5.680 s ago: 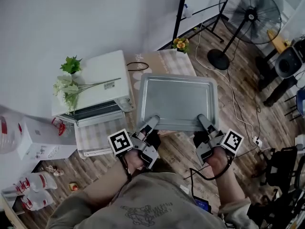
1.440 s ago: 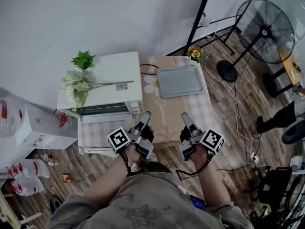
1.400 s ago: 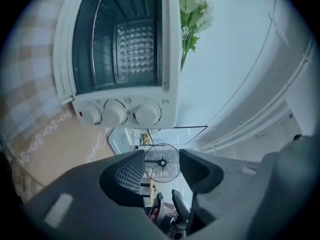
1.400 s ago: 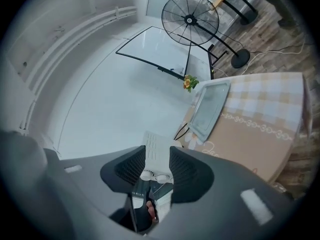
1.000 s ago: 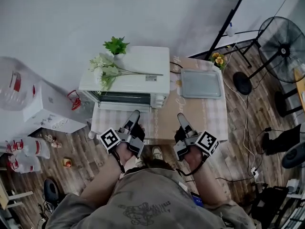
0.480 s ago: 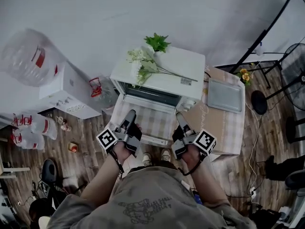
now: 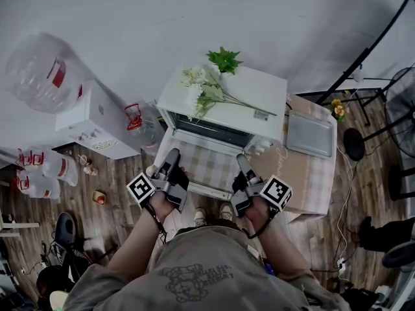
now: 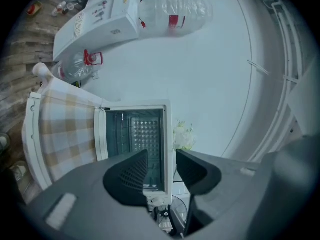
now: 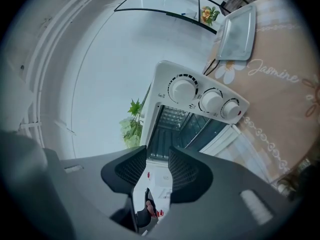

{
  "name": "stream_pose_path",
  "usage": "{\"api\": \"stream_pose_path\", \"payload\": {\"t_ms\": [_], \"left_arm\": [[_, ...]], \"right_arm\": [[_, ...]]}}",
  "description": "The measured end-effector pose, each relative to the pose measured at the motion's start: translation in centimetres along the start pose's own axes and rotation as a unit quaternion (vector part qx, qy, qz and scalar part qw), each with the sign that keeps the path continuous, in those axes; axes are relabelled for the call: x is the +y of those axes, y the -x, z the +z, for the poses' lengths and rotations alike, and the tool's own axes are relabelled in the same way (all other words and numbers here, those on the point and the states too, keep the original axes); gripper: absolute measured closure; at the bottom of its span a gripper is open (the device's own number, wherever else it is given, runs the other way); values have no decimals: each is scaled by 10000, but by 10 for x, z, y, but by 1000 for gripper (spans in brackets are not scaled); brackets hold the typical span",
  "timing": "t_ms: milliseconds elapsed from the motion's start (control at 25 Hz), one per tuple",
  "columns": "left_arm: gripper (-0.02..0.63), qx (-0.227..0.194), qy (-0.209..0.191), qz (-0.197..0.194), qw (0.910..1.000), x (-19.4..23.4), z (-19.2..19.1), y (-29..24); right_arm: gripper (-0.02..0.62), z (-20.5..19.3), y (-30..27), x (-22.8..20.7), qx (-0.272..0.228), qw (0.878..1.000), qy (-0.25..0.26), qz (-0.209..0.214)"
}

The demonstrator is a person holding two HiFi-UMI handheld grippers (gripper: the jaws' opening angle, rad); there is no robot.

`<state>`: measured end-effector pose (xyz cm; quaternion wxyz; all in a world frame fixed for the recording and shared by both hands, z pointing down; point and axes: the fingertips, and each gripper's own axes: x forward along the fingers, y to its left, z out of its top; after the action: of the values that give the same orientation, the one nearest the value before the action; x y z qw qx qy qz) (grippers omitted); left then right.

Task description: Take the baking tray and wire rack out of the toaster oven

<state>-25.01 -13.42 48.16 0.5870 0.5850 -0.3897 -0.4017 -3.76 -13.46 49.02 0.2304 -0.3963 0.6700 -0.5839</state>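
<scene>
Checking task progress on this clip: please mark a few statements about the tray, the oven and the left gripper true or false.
The grey metal baking tray lies on the table beside the white toaster oven. True.
The oven's glass door is shut. False: it is folded down, open.
The left gripper grips the baking tray. False: its jaws stand apart with nothing between them.
A spray of white flowers lies on top of the oven. True.
</scene>
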Motion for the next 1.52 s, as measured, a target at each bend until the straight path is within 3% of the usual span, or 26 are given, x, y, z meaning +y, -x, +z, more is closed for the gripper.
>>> {"api": "stream_pose_path", "payload": {"t_ms": [720, 1080, 1360, 1520], "left_arm": [[425, -32, -266, 368, 9990, 54, 32, -65], [429, -28, -387, 675, 9970, 113, 52, -102], [429, -63, -453, 666, 9967, 145, 72, -122], [429, 28, -421, 459, 9981, 149, 69, -138]], "right_arm": [[442, 17, -52, -63, -795, 9951, -546, -205], [440, 16, -85, -106, -1049, 9912, -769, -226], [434, 24, -109, -133, -1201, 9892, -787, -286], [434, 32, -117, -143, -1465, 9850, -900, -143]]}}
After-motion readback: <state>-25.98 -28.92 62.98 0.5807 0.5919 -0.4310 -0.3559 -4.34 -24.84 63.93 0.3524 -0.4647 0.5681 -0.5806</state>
